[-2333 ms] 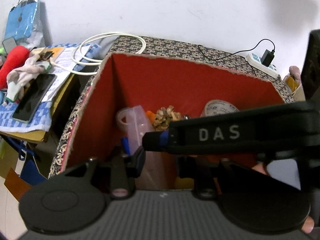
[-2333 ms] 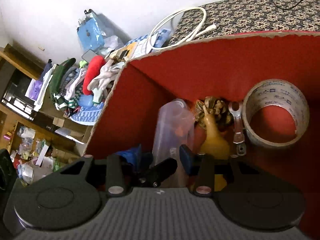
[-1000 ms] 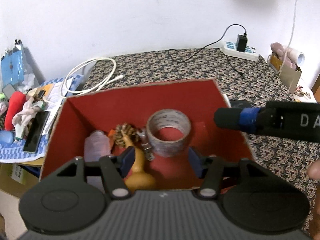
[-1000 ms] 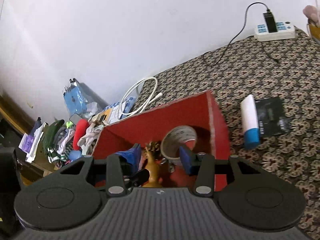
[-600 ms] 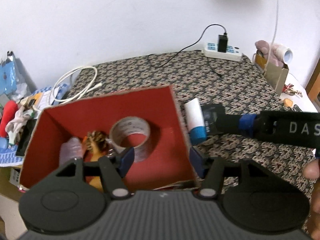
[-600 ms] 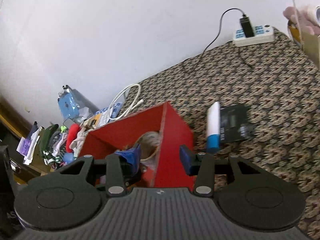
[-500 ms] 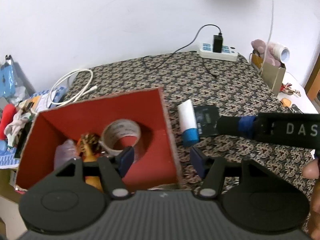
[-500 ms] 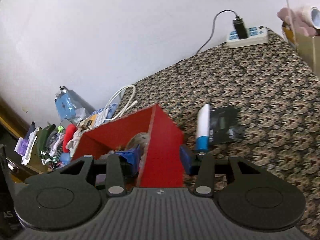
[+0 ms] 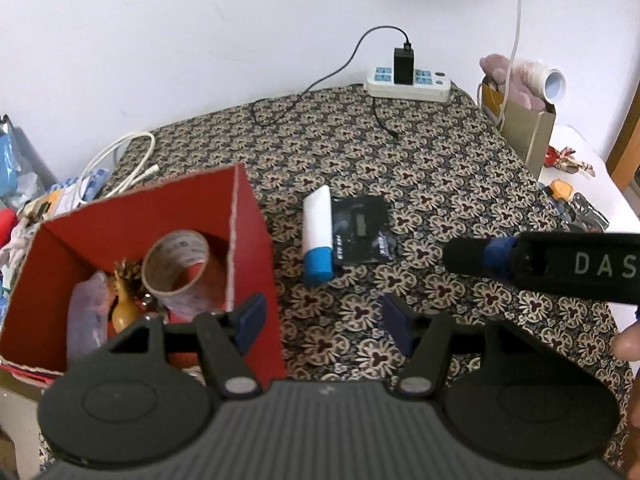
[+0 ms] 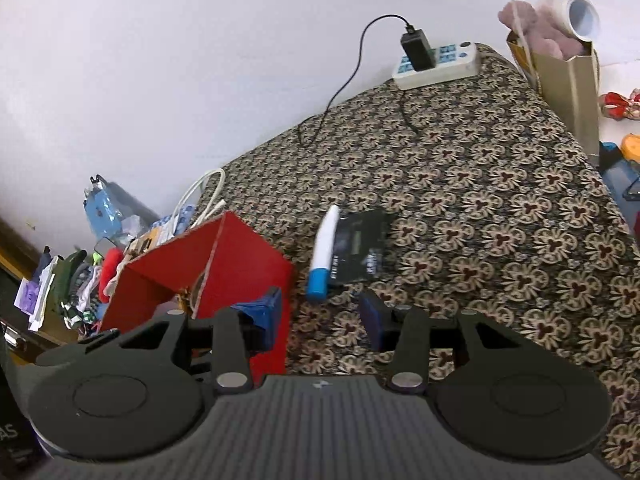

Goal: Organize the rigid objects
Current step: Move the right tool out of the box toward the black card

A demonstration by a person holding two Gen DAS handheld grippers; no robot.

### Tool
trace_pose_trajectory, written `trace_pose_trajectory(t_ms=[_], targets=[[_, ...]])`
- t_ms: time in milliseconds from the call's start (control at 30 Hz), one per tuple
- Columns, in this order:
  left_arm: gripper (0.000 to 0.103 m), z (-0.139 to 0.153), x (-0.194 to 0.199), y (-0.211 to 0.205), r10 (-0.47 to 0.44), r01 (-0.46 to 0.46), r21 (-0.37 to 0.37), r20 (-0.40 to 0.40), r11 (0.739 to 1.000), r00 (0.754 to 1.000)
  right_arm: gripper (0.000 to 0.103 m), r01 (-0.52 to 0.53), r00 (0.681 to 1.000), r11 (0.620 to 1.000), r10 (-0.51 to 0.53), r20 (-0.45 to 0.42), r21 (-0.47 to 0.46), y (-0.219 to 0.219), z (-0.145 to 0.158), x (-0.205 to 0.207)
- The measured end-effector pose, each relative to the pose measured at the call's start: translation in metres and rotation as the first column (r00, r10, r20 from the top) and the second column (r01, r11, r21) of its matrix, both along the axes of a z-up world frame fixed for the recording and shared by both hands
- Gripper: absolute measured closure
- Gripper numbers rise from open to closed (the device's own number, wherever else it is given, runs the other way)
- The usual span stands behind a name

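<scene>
One tube and one black card were seen on the table; one red box beside. Both hand-held grippers, left and right, were held apart, empty; left's jaws had just been opening.

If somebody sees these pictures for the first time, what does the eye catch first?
First the bright red box at the left of the patterned cloth, with a tape roll inside. Next, right of the box, the white tube with a blue cap lying against a black card. Both grippers hang open over the cloth.
</scene>
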State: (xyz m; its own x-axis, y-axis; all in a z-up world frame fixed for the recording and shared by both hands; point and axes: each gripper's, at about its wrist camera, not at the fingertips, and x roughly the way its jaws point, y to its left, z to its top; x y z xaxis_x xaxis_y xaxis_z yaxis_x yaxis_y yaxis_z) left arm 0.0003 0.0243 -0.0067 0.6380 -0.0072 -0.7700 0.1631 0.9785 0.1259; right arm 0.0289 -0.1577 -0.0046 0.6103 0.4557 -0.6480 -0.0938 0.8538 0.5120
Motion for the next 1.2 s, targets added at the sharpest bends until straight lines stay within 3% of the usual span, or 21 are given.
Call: trace_pose_trajectory(t_ms=[500, 1200], targets=[[0.037, -0.027, 0.003, -0.032, 0.036, -0.033, 0.036, -0.073, 0.999, 0.997, 0.075, -0.024, 0.999, 1.0, 0.023, -0.043, -0.004, -0.034, -0.02, 0.002], [0.037, -0.06, 0.027, -0.045, -0.023, 0.031, 0.045, -0.167, 0.999, 0.986, 0.075, 0.056, 0.992, 0.998, -0.059, -0.115, -0.029, -0.049, -0.047, 0.01]])
